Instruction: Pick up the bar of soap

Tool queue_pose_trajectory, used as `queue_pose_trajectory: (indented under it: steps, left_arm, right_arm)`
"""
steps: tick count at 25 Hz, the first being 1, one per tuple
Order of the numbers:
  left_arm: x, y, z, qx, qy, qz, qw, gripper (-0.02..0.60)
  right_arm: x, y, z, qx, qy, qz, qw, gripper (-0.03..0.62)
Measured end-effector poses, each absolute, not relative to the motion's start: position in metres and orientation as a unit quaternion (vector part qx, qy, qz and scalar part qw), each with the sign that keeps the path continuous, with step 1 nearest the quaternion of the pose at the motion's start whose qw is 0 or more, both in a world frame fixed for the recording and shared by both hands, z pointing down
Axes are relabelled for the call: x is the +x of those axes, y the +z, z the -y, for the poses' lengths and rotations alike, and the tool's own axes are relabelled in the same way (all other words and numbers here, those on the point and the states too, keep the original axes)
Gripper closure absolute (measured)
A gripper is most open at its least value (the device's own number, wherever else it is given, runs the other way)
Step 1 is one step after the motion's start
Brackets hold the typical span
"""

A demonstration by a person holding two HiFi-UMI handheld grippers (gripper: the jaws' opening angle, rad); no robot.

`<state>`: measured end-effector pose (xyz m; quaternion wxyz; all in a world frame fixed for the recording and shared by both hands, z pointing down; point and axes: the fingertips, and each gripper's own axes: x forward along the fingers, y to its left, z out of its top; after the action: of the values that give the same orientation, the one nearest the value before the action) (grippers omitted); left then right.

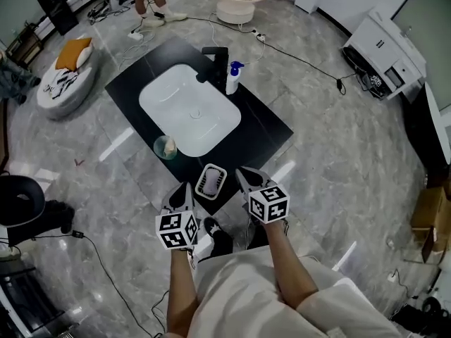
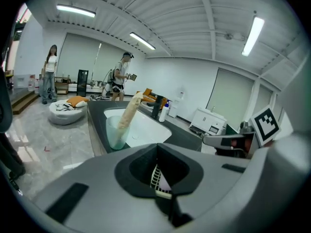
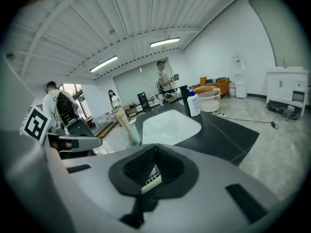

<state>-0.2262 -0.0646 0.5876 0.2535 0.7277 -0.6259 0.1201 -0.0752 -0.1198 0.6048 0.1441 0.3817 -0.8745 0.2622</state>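
Note:
A white slotted soap dish (image 1: 219, 172) sits at the near corner of the black countertop (image 1: 261, 129), and the bar of soap (image 1: 209, 183) lies in it. My left gripper (image 1: 185, 189) hangs just left of the dish, my right gripper (image 1: 244, 176) just right of it. Both are shut and hold nothing. In the left gripper view the dish (image 2: 154, 176) and the pale soap (image 2: 164, 182) show through the hollow below the closed left gripper (image 2: 156, 152). Through the same hollow of the right gripper (image 3: 155, 152), the right gripper view shows only a corner of the dish (image 3: 151, 177).
A white sink (image 1: 189, 108) fills the middle of the counter, with a black faucet (image 1: 215, 63) and a white pump bottle (image 1: 233, 78) behind it. A glass cup (image 1: 165, 147) stands at the sink's near left. People stand farther back; cables, a white tub (image 1: 236, 0) and a round cushion (image 1: 67, 79) lie on the floor.

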Motion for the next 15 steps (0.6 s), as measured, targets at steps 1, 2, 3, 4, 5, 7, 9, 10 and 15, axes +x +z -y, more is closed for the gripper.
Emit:
queue_pose_trajectory:
  steps: [1, 2, 3, 4, 5, 7, 9, 10, 15]
  left_arm:
    - [-0.224, 0.59, 0.065, 0.729, 0.122, 0.624, 0.255, 0.575]
    - [-0.223, 0.591, 0.067, 0.728, 0.124, 0.623, 0.257, 0.575]
    - [-0.223, 0.593, 0.068, 0.727, 0.125, 0.624, 0.258, 0.575]
    - [-0.222, 0.594, 0.07, 0.725, 0.127, 0.626, 0.259, 0.575]
    - [-0.222, 0.596, 0.071, 0.723, 0.129, 0.627, 0.26, 0.575]
    - [-0.22, 0.601, 0.071, 0.719, 0.139, 0.628, 0.265, 0.575]
    - [-0.216, 0.606, 0.072, 0.715, 0.151, 0.627, 0.269, 0.575]
    - [-0.215, 0.609, 0.073, 0.714, 0.156, 0.627, 0.27, 0.575]
    - [-0.205, 0.621, 0.077, 0.706, 0.162, 0.625, 0.291, 0.573]
  right_arm:
    - [-0.075, 0.606, 0.12, 0.388, 0.256, 0.874, 0.144, 0.588]
    - [-0.077, 0.607, 0.12, 0.388, 0.25, 0.875, 0.148, 0.588]
    - [-0.08, 0.609, 0.121, 0.383, 0.245, 0.877, 0.154, 0.588]
    - [-0.084, 0.611, 0.121, 0.374, 0.241, 0.88, 0.163, 0.588]
    - [-0.089, 0.614, 0.12, 0.364, 0.237, 0.884, 0.172, 0.588]
    - [-0.098, 0.616, 0.12, 0.345, 0.23, 0.89, 0.187, 0.588]
    - [-0.103, 0.616, 0.122, 0.333, 0.225, 0.895, 0.194, 0.588]
    - [-0.105, 0.615, 0.125, 0.329, 0.222, 0.897, 0.195, 0.588]
    - [-0.101, 0.614, 0.133, 0.305, 0.224, 0.904, 0.2, 0.588]
